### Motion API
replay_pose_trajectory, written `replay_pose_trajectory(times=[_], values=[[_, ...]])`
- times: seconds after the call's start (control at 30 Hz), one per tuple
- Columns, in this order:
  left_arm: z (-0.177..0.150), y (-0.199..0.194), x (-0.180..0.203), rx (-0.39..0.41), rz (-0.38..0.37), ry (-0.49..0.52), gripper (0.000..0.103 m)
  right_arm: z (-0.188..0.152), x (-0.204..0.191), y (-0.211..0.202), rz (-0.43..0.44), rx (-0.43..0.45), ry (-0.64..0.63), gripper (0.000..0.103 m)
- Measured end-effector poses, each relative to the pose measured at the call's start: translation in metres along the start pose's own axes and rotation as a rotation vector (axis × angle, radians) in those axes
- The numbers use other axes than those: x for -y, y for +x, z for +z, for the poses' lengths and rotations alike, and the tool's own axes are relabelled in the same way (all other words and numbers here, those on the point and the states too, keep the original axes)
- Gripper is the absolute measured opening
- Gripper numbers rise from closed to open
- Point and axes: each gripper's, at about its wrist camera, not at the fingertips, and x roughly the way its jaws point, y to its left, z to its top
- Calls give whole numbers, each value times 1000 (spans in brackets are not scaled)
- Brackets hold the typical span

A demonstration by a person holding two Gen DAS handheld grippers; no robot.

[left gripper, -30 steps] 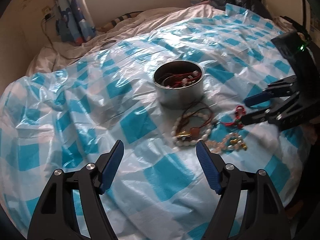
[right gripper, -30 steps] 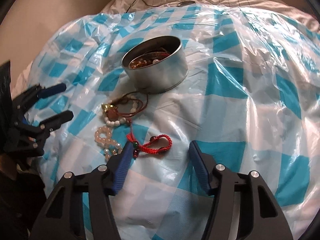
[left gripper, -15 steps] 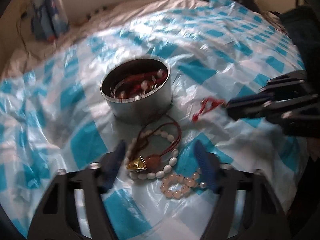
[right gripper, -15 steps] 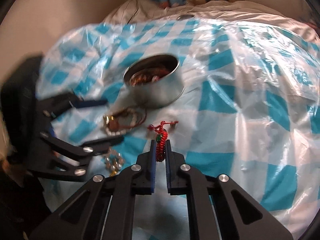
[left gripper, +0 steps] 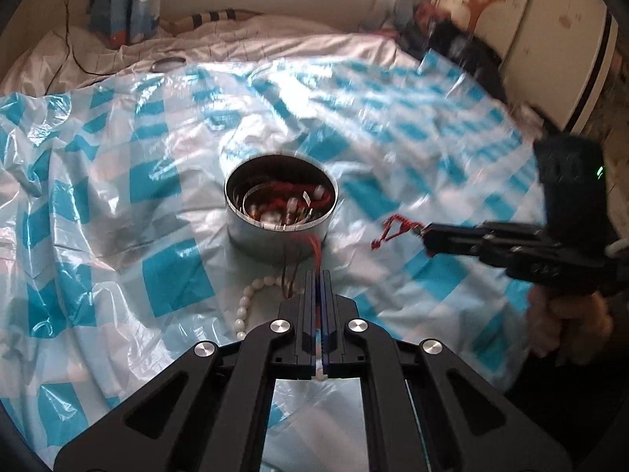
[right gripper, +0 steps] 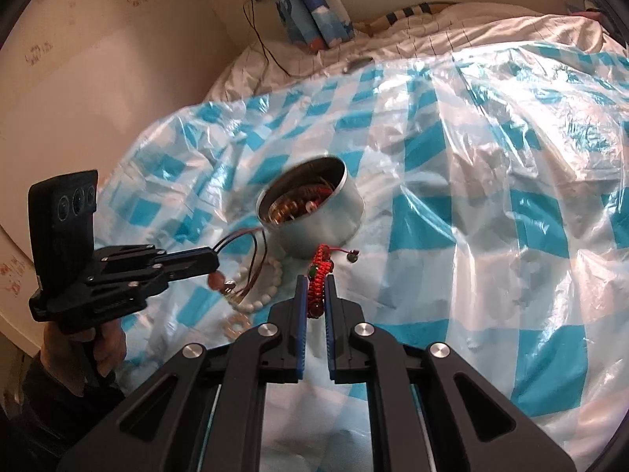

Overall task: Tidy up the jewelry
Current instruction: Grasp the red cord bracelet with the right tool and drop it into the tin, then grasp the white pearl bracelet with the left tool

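A round metal tin [left gripper: 280, 212] [right gripper: 314, 216] holding several pieces of jewelry stands on a blue-and-white checked plastic sheet. My left gripper [left gripper: 318, 275] [right gripper: 210, 261] is shut on the brown-red cord of a white bead necklace [left gripper: 251, 299] [right gripper: 267, 283] just in front of the tin. My right gripper [right gripper: 314, 279] [left gripper: 426, 234] is shut on a red braided bracelet [right gripper: 320, 271] [left gripper: 391, 230], held above the sheet to the right of the tin. A pale bead bracelet [right gripper: 235, 321] lies on the sheet.
The crinkled plastic sheet [left gripper: 393, 126] covers a bed with white bedding [left gripper: 236, 39]. A curtain [left gripper: 118, 4] and a cable hang at the far wall. A cupboard [left gripper: 530, 39] and dark clothing stand at the right.
Both grippers were open a second ago. The right one shut on the red bracelet and lifted it; the left one moved in to the bead necklace and shut on its cord.
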Motion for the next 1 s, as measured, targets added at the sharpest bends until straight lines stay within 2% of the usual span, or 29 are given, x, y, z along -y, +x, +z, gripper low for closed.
replay_pose_trajectory(times=[0.23, 0.33, 0.4, 0.43, 0.47, 0.5, 0.57, 0.63, 0.67, 0.73, 0.77, 0.8, 0.83, 1.0], values=[[28, -17, -7, 141, -67, -92, 1, 15, -18, -16, 44, 142, -64, 9], [46, -9, -13, 202, -140, -160, 2, 22, -17, -16, 52, 178, -56, 9], [54, 5, -18, 208, -148, -206, 2, 29, -15, -13, 50, 194, -55, 9], [57, 18, -22, 189, -121, -235, 3, 32, -14, -11, 50, 198, -57, 9], [57, 30, -25, 151, -87, -255, 11, 36, -13, -8, 50, 200, -58, 9], [57, 42, -28, 104, -47, -270, 15, 42, -12, -1, 53, 198, -55, 9], [53, 60, -31, 29, 32, -289, 33, 49, -10, 9, 60, 186, -52, 9], [52, 57, -31, 19, 66, -274, 42, 56, -13, 21, 68, 170, -68, 9], [51, 51, -30, 30, 83, -260, 50, 58, -17, 28, 71, 158, -84, 9], [49, 37, -30, 60, 120, -234, 58, 60, -23, 42, 70, 125, -109, 10], [47, 29, -33, 75, 139, -228, 61, 60, -24, 53, 60, 80, -121, 14], [44, 23, -36, 81, 155, -228, 61, 59, -25, 61, 41, 46, -123, 29], [39, 19, -41, 78, 175, -235, 61, 56, -24, 68, -3, 28, -120, 35], [19, 15, -56, 4, 244, -228, 61, 52, -20, 50, -11, 59, -95, 39]])
